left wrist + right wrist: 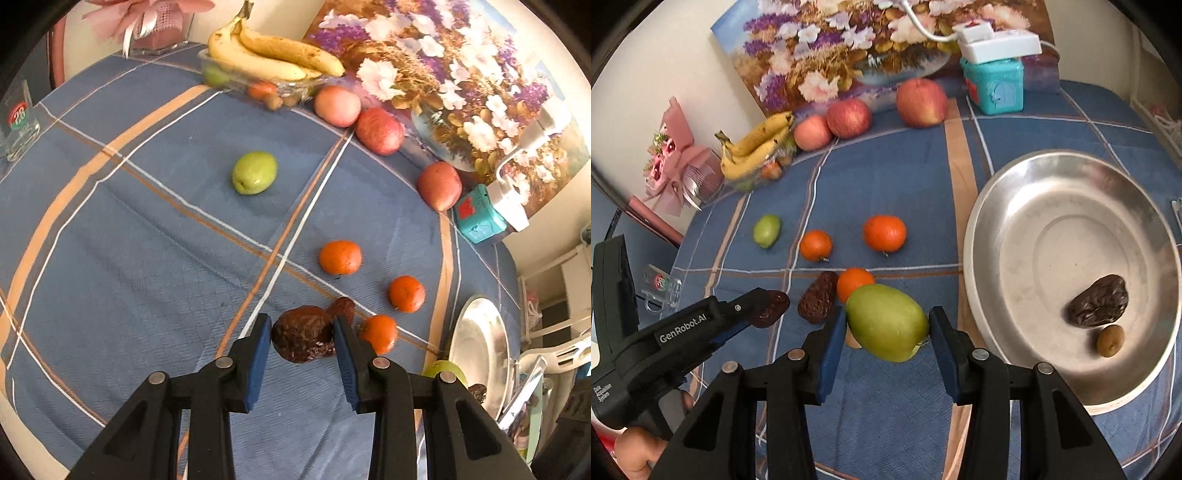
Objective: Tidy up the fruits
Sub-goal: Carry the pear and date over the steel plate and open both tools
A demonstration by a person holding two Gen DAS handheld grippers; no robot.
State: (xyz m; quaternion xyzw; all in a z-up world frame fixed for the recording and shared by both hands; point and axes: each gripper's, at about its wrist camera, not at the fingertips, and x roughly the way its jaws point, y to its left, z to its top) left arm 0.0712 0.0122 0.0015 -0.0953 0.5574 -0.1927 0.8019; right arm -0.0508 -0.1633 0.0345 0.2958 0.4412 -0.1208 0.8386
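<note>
Left claw: the left gripper (302,341) has its blue pads on either side of a dark brown wrinkled dried date (301,338); it looks clamped on it (the right wrist view shows the date (772,308) pinched at the finger ends, seemingly clear of the cloth).

Right claw: the right gripper (886,332) stands fairly wide around a large green oval mango-like fruit (886,321); a gap shows at the right pad, so I cannot tell whether it grips or merely brackets it.

Done so far: the round shiny steel plate (997,229) holds only a second dark dried date (1097,301) and a small round brown fruit (1110,340), so my judgement is that the sorting is at an early stage.

Left to do: a third dried date (817,297), three orange tangerines (884,232) (815,244) (854,282), a small green fruit (767,230) and three red apples (921,101) at the back remain on the blue checked cloth (905,177).

Untouched corner: yellow bananas (755,146) lie over a clear tray near the wall.

Open room: the plate's centre and far side are bare, and the cloth between the green fruit and the plate's near rim is free (a short path).

Edges: the plate sits close to the table's right edge; the nearest tangerine touches or nearly touches the large green fruit, so it may roll.
</note>
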